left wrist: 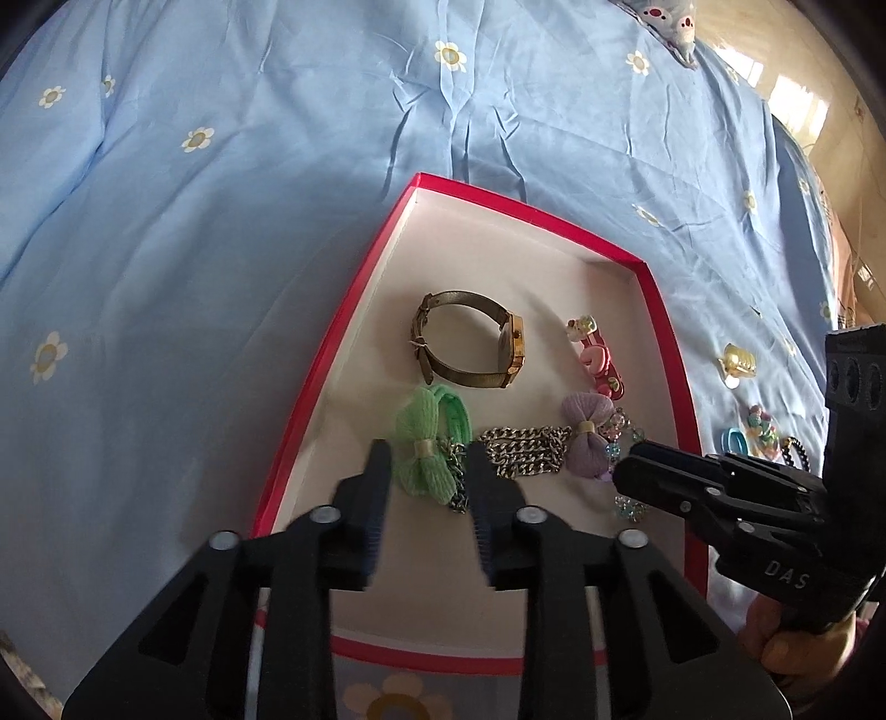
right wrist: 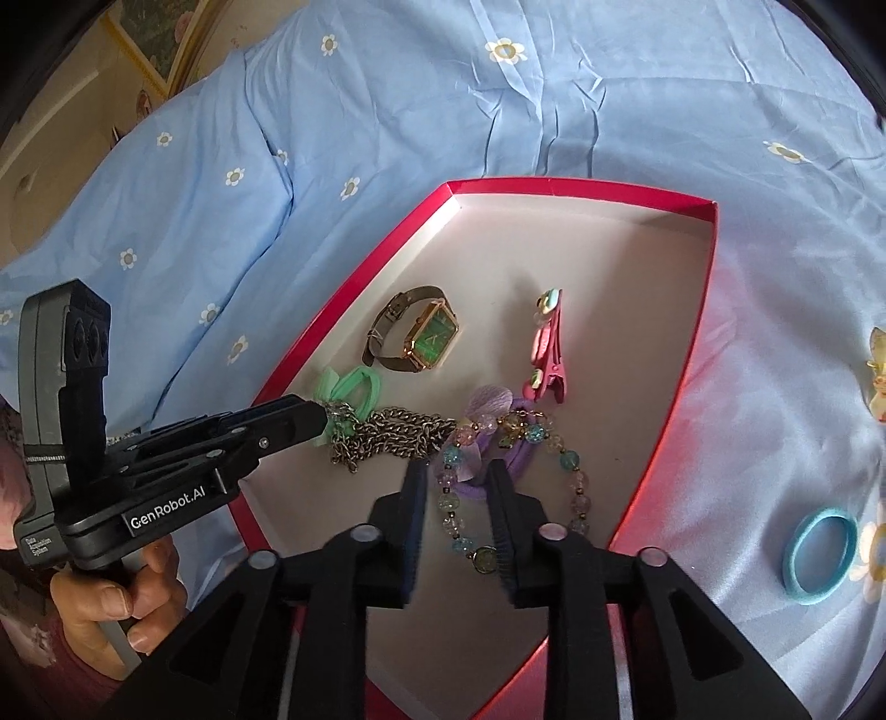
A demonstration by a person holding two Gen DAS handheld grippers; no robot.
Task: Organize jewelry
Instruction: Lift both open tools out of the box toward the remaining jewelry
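Note:
A red-rimmed box (left wrist: 659, 310) with a white floor lies on a blue bedsheet. In it are a gold watch (left wrist: 476, 340), a pink hair clip (left wrist: 598, 357), a green bow hair tie (left wrist: 423, 443), a metal chain (left wrist: 526, 451), a purple bow tie (left wrist: 590, 437) and a beaded bracelet (right wrist: 518, 482). My left gripper (left wrist: 429, 462) is open, its fingers on either side of the green bow's lower end. My right gripper (right wrist: 458, 479) is open over the purple bow and bracelet; it shows in the left wrist view (left wrist: 637, 471).
Outside the box on the sheet to the right lie a blue ring hair tie (right wrist: 819, 556), a yellow clip (left wrist: 736, 360) and a colourful clip (left wrist: 761, 426). A pillow edge (left wrist: 664, 22) lies far back. The box rim (right wrist: 698, 354) stands between the grippers and those items.

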